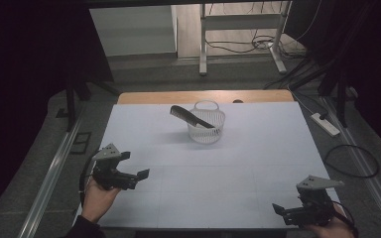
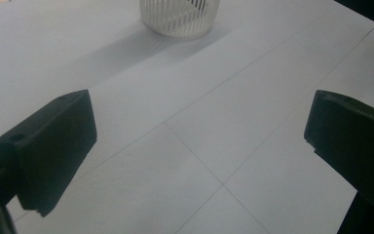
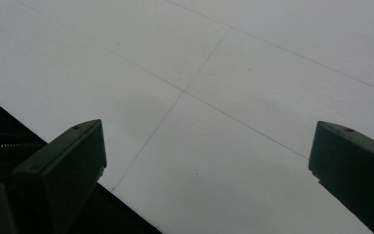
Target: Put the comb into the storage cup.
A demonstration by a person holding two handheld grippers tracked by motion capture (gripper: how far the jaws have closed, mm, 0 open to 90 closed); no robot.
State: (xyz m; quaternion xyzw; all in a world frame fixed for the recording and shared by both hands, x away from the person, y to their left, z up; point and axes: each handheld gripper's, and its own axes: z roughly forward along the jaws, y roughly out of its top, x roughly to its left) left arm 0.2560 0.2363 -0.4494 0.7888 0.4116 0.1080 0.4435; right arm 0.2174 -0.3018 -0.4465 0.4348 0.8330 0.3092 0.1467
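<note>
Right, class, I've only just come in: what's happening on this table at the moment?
A person sits at a white table with a two-jaw gripper in each hand. The left gripper and right gripper both rest near the person's edge, open and holding nothing. Farther back stands a white slatted basket with a black comb propped in it, one end sticking out over the rim. Neither gripper is touching the basket or comb.
</note>
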